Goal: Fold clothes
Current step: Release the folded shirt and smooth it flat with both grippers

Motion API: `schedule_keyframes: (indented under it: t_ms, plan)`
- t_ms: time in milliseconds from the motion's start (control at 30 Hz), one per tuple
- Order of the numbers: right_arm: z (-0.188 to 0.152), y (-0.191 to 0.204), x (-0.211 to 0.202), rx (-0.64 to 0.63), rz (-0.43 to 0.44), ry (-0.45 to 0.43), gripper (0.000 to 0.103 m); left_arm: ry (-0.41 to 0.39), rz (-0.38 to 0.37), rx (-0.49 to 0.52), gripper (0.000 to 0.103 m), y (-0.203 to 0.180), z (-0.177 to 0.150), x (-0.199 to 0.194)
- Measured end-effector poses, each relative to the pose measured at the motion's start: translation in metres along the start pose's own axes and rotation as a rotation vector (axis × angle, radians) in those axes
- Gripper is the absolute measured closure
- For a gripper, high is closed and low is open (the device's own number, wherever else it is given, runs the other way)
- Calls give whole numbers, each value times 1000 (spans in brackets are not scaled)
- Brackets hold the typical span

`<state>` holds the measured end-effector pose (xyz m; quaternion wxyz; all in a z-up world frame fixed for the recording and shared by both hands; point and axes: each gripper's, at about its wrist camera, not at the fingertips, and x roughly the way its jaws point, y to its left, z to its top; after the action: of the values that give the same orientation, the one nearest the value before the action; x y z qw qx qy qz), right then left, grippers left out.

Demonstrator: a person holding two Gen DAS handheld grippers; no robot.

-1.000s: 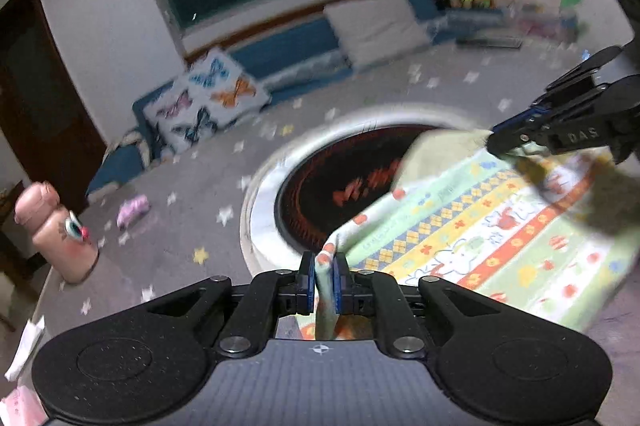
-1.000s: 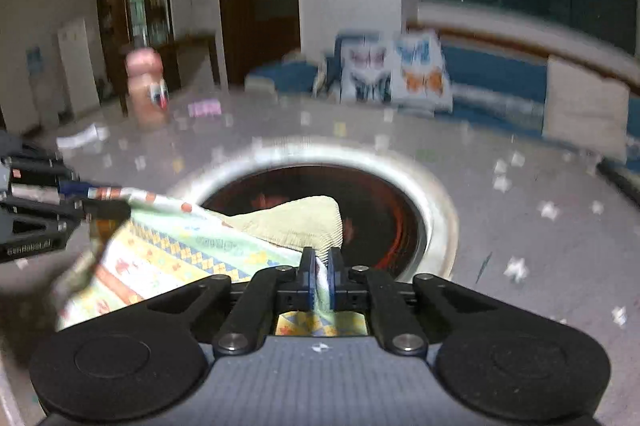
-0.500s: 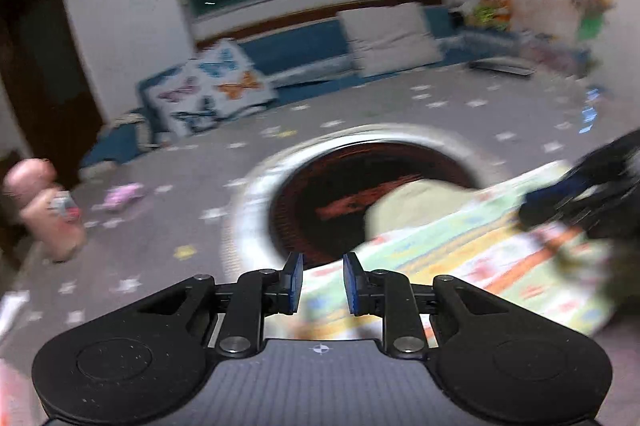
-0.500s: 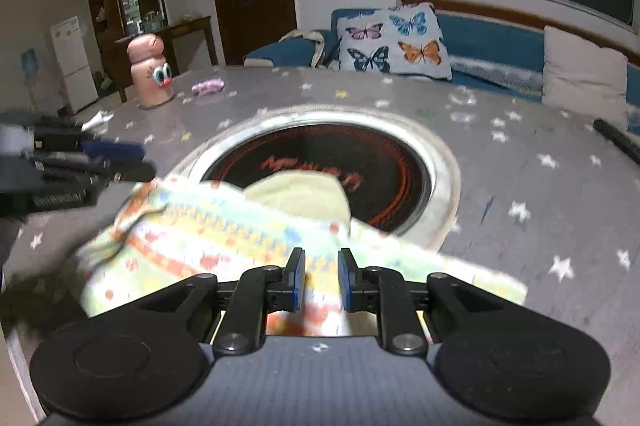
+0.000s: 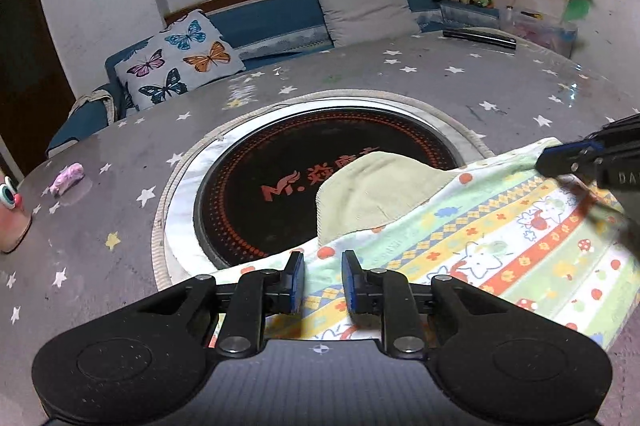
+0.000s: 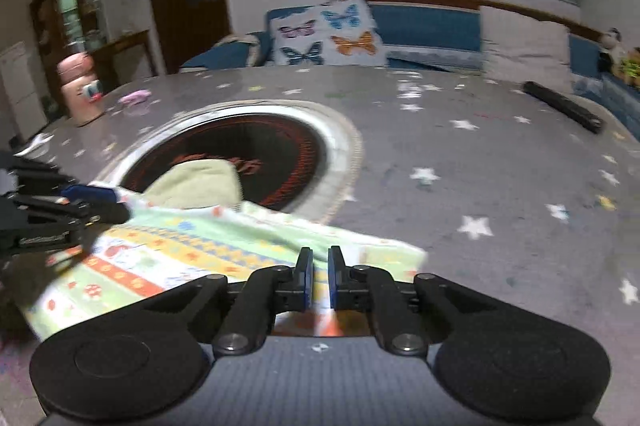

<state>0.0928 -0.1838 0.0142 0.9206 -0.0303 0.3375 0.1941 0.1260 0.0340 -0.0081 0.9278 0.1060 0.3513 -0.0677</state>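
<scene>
- Left wrist view: left gripper (image 5: 322, 281), jaws parted, nothing between them, above the patterned garment (image 5: 500, 238).
- Garment: flat on the star-print table (image 5: 420, 82), its far edge lapping the round black cooktop (image 5: 280, 182).
- Right gripper (image 6: 318, 278): jaws slightly apart, empty, over the garment's right-hand edge.
</scene>
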Motion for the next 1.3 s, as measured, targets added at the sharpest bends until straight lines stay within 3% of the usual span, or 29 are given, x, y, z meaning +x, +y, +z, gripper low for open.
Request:
schedule_keyframes:
  t_ms: [67,233,500,600,900,1133,1300]
  plan:
    - [2,-2,-3,14,-23,-11,94,-3,3,-4,79,-1,0,-2]
    - [11,20,-2,-30,78,-39,93,-9,4,-2,79,-4,0,-3]
    - [15,48,26,-96,111,13,85,-26,9,2,79,-3,-3,-11]
    - [13,52,12,-114,129,7,85,-62,-14,29,79,-9,-8,-29]
    - [-11,105,-23,-277,253,-3,70,-106,-56,102,79,-37,-42,-68]
    - [-41,127,-45,-379,250,-41,70,-129,-20,110,79,-45,-67,-82]
    - [-54,115,-58,-328,233,-47,64,-142,-14,79,79,-43,-75,-84]
